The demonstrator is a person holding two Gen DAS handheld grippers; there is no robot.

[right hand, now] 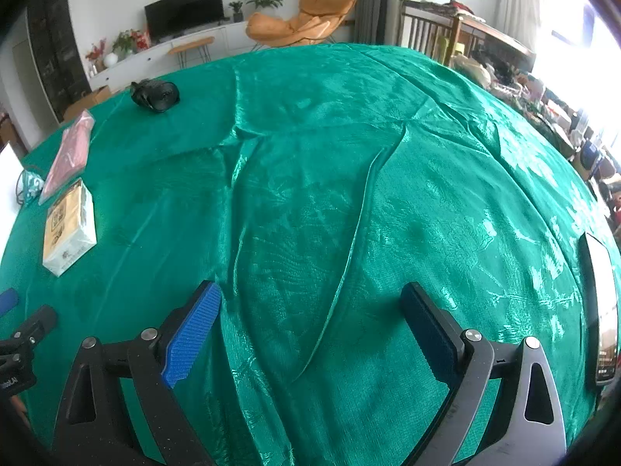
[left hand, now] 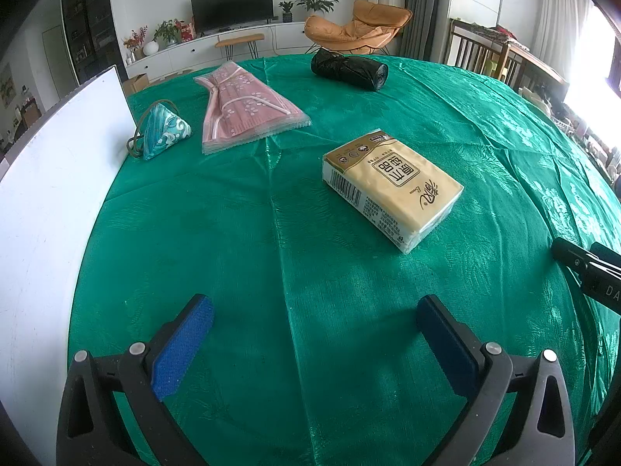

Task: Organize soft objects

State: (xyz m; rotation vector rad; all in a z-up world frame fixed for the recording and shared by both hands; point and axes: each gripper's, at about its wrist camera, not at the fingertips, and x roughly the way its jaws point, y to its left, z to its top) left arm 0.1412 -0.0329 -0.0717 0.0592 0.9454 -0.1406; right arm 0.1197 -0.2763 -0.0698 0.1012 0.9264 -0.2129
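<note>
A yellow tissue pack [left hand: 392, 188] lies on the green tablecloth [left hand: 271, 233] ahead of my left gripper [left hand: 314, 310], which stands open over bare cloth. Farther back lie a pink packaged garment [left hand: 248, 110], a teal triangular pouch [left hand: 165, 130] with a cord, and a black bag roll [left hand: 349, 70]. My right gripper [right hand: 310, 303] is open above wrinkled cloth with nothing between its fingers. In the right wrist view the tissue pack [right hand: 70, 229], pink package [right hand: 70, 151], pouch [right hand: 31, 186] and black roll [right hand: 157, 95] sit far left.
A white board [left hand: 50, 209] stands along the table's left side. A phone [right hand: 603, 310] lies at the right edge of the cloth. The other gripper's black finger [left hand: 582, 262] shows at the right of the left wrist view. Chairs and furniture surround the table.
</note>
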